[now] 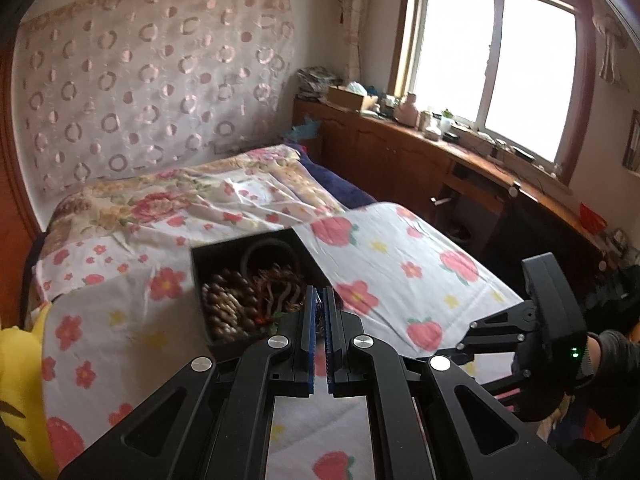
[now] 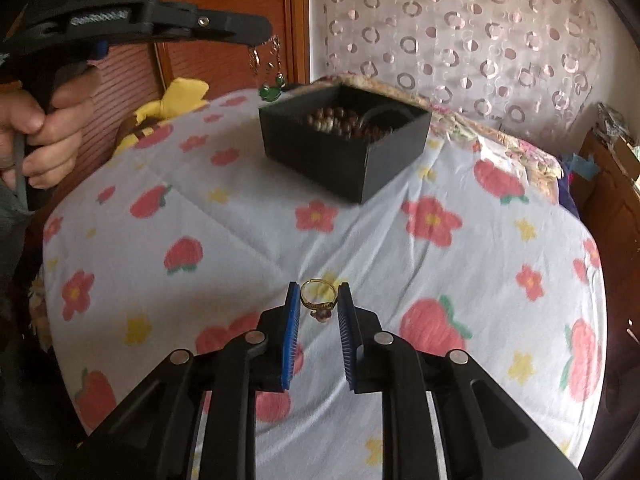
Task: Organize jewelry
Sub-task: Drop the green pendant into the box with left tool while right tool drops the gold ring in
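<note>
The right hand-held gripper (image 2: 319, 300) stands apart around a gold ring (image 2: 319, 298) on the bed (image 2: 240, 232); the left hand-held gripper (image 2: 262, 42) is clamped on a green-pendant chain (image 2: 269, 66) beside the black box (image 2: 344, 160).

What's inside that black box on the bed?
The black box holds brown bead strands, a dark bangle and reddish-brown tangled cords. Whatever lies under the pile, and the box's floor, is covered.
</note>
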